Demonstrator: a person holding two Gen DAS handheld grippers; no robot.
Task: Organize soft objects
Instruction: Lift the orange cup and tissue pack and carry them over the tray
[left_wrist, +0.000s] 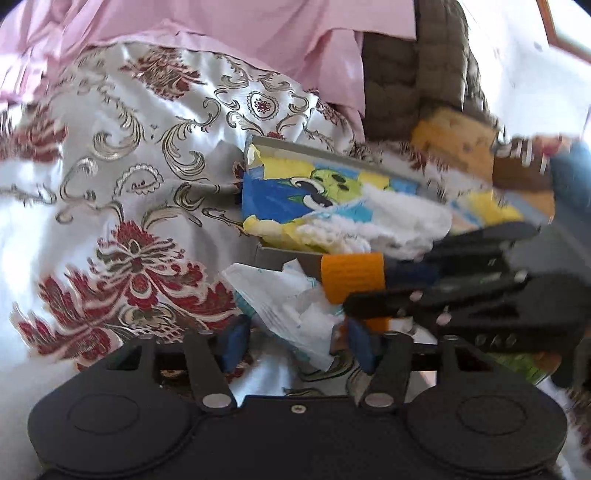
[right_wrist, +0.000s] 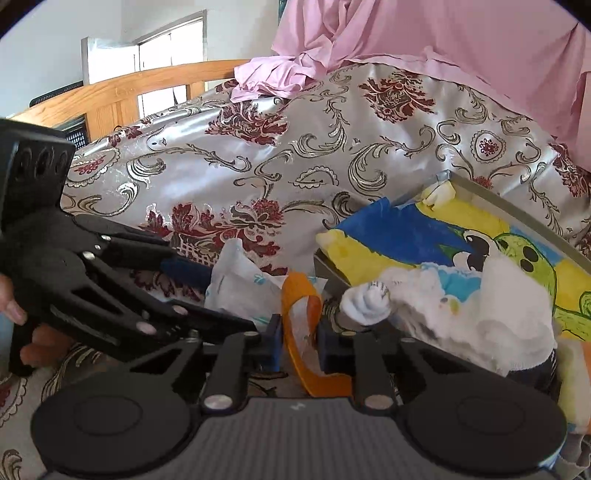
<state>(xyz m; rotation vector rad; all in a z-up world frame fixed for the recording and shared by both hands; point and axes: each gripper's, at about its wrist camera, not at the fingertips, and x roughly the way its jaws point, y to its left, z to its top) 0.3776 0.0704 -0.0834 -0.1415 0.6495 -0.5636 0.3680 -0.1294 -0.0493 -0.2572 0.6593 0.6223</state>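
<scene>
Crumpled white wrapper (left_wrist: 291, 306) between left tool (left_wrist: 295, 345) pads, untouched

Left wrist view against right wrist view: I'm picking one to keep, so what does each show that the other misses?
Only left wrist: a brown quilted cushion and the right gripper seen from outside.
Only right wrist: a wooden bed frame, a bright window, the left gripper and the person's fingers.
Both: the floral satin bedspread, pink sheet, grey box, orange ribbed band, crinkled white wrapper.
</scene>
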